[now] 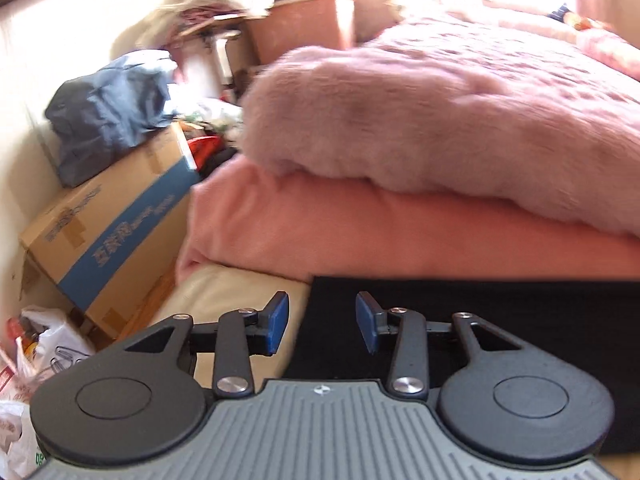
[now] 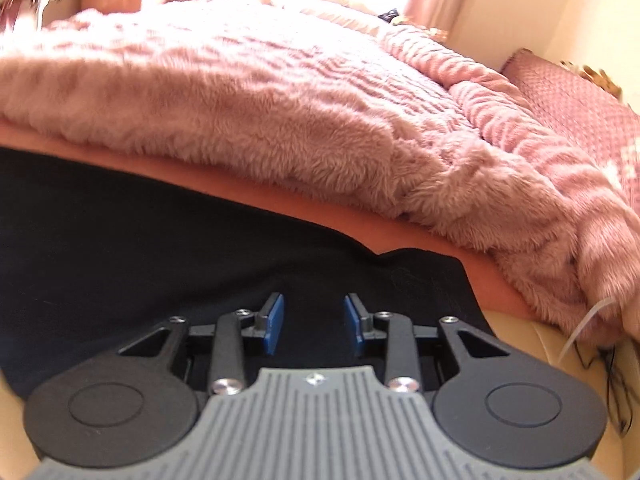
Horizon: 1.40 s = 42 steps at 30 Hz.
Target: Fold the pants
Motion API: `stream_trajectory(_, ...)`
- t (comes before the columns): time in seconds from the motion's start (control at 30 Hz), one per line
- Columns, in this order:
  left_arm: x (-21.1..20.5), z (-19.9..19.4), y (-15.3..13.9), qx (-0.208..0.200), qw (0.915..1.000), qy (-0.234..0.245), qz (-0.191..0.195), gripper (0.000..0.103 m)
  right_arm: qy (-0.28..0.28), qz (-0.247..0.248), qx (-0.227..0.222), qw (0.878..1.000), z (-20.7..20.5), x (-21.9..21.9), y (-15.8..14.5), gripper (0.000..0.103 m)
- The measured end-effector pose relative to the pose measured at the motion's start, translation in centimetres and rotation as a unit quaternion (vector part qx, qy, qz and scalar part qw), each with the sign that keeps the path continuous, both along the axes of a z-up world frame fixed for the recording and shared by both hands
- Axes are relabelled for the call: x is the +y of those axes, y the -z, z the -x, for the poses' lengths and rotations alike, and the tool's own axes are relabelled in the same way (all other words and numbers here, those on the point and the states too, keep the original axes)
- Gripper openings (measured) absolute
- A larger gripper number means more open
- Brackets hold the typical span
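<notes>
The left gripper [image 1: 322, 326] stands with its blue pads apart and nothing between them. Directly beneath and ahead of it lies the left end of the black pants [image 1: 480, 320], spread flat; their corner edge runs just under the gap between the pads, with the cream surface [image 1: 240, 300] showing to the left. The right gripper [image 2: 314, 324] is likewise parted and empty, poised over the other end of the pants [image 2: 160, 240], whose far right corner lies just ahead and to its right.

The main risk is a bad pinch. The left pads straddle the very edge, so a closing could catch only one layer (or none), and the fold would drag crooked. The right gripper sits inboard of its corner; gripping there would probably bunch the cloth instead of lifting a clean edge. Beyond both grippers the salmon sheet [image 1: 360, 236] and the fluffy pink blanket [image 2: 280, 120] lie close to the far hem, and a deep grab could snag the sheet along with the pants.
</notes>
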<state>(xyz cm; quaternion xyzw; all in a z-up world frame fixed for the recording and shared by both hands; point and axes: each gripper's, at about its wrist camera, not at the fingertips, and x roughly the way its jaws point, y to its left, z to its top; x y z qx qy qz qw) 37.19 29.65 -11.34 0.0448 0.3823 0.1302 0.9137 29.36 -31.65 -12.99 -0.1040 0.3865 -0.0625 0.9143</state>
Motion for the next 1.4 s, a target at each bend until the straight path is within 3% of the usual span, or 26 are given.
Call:
stream_trajectory(0.17, -4.9, 2.0, 0.6, 0.023, 0.9978, 0.062, -0.002, 0.046, 0.015, -0.046, -0.015, 0.999, 5.9, 3.7, -1.7, 0.028)
stream_trajectory(0.3, -7.3, 2.2, 1.9, 0.047, 0.9955, 0.081, -0.015, 0.047, 0.005, -0.087, -0.002, 0.996, 9.1, 7.8, -1.5, 0.027)
stream_trajectory(0.43, -7.8, 2.4, 2.9, 0.066, 0.9954, 0.069, -0.004, 0.046, 0.002, -0.098, 0.02, 0.995, 9.5, 10.9, -0.3, 0.019)
stream_trajectory(0.6, -7.4, 2.6, 3.7, 0.083, 0.9946, 0.062, 0.009, 0.046, 0.011, -0.081, 0.036, 0.996, 8.4, 12.3, 0.7, 0.019)
stream_trajectory(0.67, -7.1, 2.6, 3.7, 0.086, 0.9944, 0.059, 0.016, 0.046, 0.018, -0.078, 0.044, 0.996, 7.6, 12.3, 1.1, 0.01)
stream_trajectory(0.7, -7.0, 2.5, 3.7, 0.088, 0.9943, 0.058, 0.019, 0.046, 0.022, -0.08, 0.044, 0.996, 7.4, 12.2, 1.2, 0.0)
stream_trajectory(0.83, -6.9, 2.2, 3.9, 0.091, 0.994, 0.057, 0.023, 0.046, 0.027, -0.102, 0.049, 0.993, 7.7, 11.1, 0.8, 0.0)
stream_trajectory(1.0, -7.0, 2.1, 4.1, 0.089, 0.9945, 0.052, 0.02, 0.046, 0.039, -0.135, 0.088, 0.986, 8.3, 10.1, 3.2, 0.0)
stream_trajectory(1.17, -7.7, 1.7, 4.0, 0.096, 0.9937, 0.056, -0.003, 0.046, 0.034, -0.167, 0.094, 0.981, 8.6, 9.0, 2.8, 0.0)
stream_trajectory(1.27, -8.0, 1.9, 3.3, 0.082, 0.9949, 0.057, -0.009, 0.046, 0.031, -0.176, 0.072, 0.981, 9.6, 7.0, 1.3, 0.006)
stream_trajectory(1.3, -8.2, 2.0, 3.1, 0.077, 0.9955, 0.054, -0.011, 0.046, 0.034, -0.17, 0.058, 0.983, 9.9, 5.9, 0.8, 0.013)
stream_trajectory(1.4, -9.0, 2.3, 2.4, 0.064, 0.9965, 0.053, -0.009, 0.046, 0.064, -0.17, 0.024, 0.983, 10.0, 1.0, -0.5, 0.016)
